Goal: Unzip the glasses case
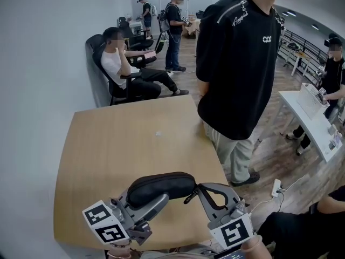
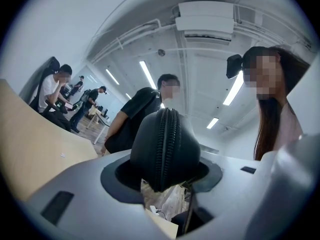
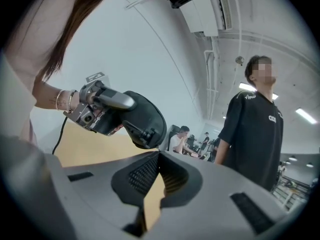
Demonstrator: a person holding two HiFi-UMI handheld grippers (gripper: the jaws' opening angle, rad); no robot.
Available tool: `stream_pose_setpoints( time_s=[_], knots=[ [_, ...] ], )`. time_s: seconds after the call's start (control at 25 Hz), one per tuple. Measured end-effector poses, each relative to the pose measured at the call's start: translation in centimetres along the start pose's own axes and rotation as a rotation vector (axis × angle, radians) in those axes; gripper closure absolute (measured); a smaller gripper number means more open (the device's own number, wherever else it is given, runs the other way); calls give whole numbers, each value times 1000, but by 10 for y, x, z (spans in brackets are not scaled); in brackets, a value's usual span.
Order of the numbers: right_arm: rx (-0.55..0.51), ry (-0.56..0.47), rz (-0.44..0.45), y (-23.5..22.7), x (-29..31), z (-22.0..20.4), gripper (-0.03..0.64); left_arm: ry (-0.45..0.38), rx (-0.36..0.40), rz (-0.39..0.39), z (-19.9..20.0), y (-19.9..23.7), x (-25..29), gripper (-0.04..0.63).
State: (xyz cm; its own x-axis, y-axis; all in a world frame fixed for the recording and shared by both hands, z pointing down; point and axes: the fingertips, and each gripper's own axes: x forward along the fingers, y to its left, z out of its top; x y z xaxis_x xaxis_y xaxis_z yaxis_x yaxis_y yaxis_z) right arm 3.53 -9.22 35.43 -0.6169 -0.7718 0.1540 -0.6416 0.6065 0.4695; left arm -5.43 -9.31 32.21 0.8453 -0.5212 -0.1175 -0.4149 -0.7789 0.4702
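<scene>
Above near counter (image 1: 135, 144) edge, left fingers (image 1: 153, 205) clamping glasses case (image 1: 161, 186). Right fingers (image 1: 223, 190) sitting closed, empty, just right of it. Needing to spread, pinch zipper pull (image 1: 188, 198), drag along seam.

It looks like a big open office or work room — a wooden bench (image 1: 135, 144), a white desk (image 1: 304, 117), a black office chair (image 1: 97, 69), long ceiling lights (image 2: 148, 74), a wood floor (image 1: 280, 161) and a standing person (image 1: 173, 28).
</scene>
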Motion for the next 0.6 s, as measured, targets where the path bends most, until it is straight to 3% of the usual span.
stream_pose_setpoints(
  time_s=[0.6],
  knots=[
    [-58,12,5,-5,-3,-4,601,78,-45,-25,-12,1,3,385]
  ],
)
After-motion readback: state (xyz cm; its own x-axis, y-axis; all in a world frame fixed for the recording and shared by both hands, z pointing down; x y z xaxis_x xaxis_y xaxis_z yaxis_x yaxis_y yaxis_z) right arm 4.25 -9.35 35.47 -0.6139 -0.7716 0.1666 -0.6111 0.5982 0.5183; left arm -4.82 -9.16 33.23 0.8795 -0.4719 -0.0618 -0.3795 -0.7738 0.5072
